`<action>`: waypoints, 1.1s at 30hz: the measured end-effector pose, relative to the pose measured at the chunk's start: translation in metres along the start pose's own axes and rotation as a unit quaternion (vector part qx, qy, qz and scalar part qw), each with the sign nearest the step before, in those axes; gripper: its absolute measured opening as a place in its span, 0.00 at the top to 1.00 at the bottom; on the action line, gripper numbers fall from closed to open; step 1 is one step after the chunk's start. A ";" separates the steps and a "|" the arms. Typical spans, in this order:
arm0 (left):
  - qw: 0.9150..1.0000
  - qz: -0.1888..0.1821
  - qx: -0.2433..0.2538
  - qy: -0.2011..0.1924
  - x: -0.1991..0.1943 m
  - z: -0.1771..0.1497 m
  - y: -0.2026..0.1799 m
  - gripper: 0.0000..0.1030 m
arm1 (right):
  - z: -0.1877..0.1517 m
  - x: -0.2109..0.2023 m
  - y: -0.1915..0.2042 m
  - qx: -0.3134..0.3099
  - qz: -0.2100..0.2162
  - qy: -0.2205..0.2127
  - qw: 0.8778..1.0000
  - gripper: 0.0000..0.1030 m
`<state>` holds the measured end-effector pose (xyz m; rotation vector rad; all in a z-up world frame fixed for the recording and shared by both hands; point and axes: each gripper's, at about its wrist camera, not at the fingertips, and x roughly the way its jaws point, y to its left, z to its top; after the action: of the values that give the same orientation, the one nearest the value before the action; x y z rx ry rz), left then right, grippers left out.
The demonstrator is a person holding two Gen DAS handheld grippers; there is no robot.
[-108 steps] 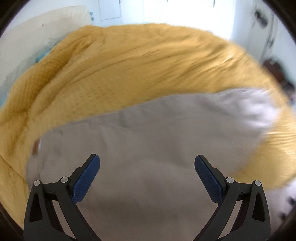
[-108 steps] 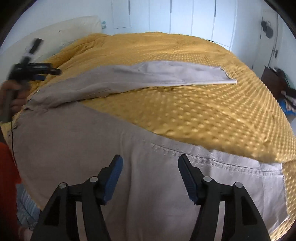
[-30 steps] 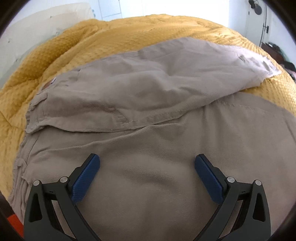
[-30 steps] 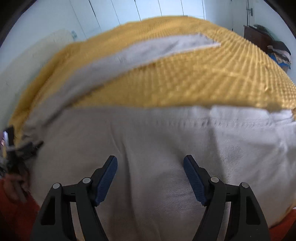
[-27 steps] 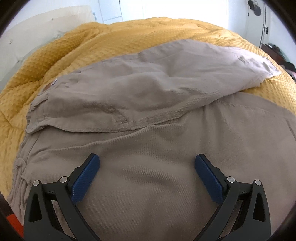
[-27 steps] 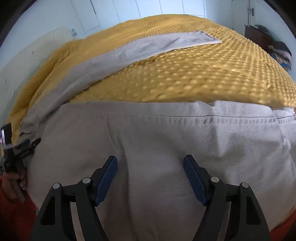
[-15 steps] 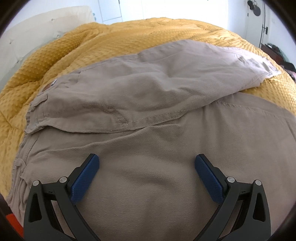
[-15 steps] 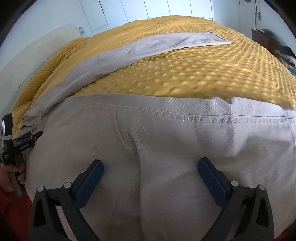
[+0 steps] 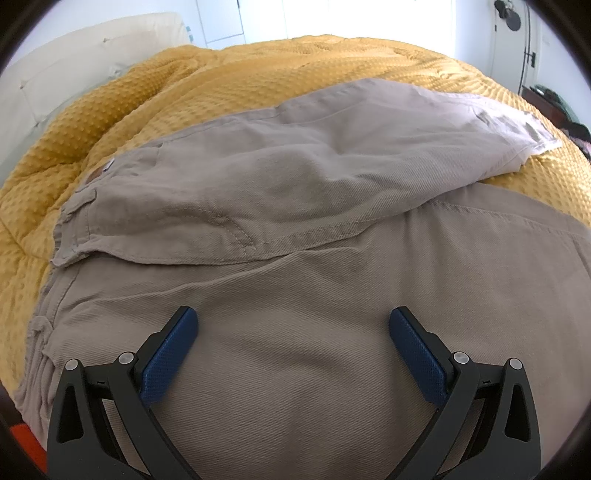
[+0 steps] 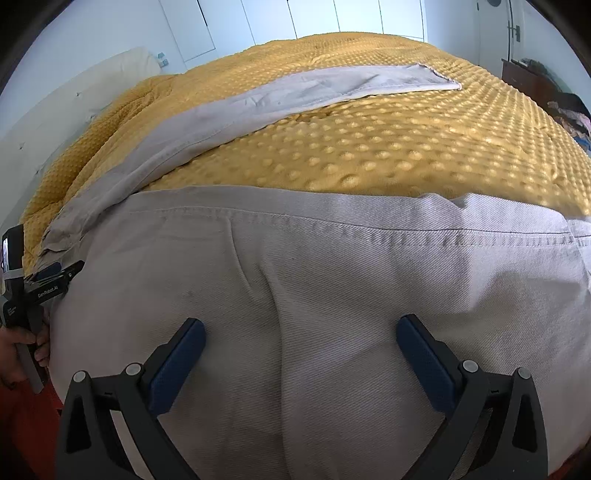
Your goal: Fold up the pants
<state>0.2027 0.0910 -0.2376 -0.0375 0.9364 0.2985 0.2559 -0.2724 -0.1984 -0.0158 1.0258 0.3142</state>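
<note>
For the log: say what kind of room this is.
Most likely a bedroom: the pants lie on a bed with a yellow blanket, a pale headboard stands behind it, and white closet doors line the far wall.

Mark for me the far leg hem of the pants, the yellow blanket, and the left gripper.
far leg hem (image 10: 441,82), right wrist view, on the frayed cuff edge.
yellow blanket (image 10: 388,147), right wrist view, on bare dotted fabric between the legs.
left gripper (image 9: 293,328), left wrist view, midway between its open fingertips.

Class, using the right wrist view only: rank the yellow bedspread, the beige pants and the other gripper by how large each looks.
1. and 2. beige pants and yellow bedspread: too alike, and the pants lie nearest the camera.
3. left gripper, clearly smallest.
</note>
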 end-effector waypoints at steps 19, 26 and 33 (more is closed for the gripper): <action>1.000 0.010 0.004 0.007 0.000 0.005 -0.002 0.00 | 0.001 0.001 0.001 -0.014 -0.001 -0.001 1.000 0.00; 1.000 -0.013 0.004 0.001 -0.034 0.033 -0.005 0.01 | 0.009 -0.016 0.014 -0.051 -0.025 0.039 0.998 0.01; 0.997 -0.042 -0.055 -0.018 -0.004 0.126 0.012 0.01 | 0.052 -0.041 0.037 -0.055 0.032 0.009 0.998 0.01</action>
<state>0.2965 0.1217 -0.1583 -0.1713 0.8791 0.2726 0.2706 -0.2389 -0.1319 -0.0845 1.0283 0.4298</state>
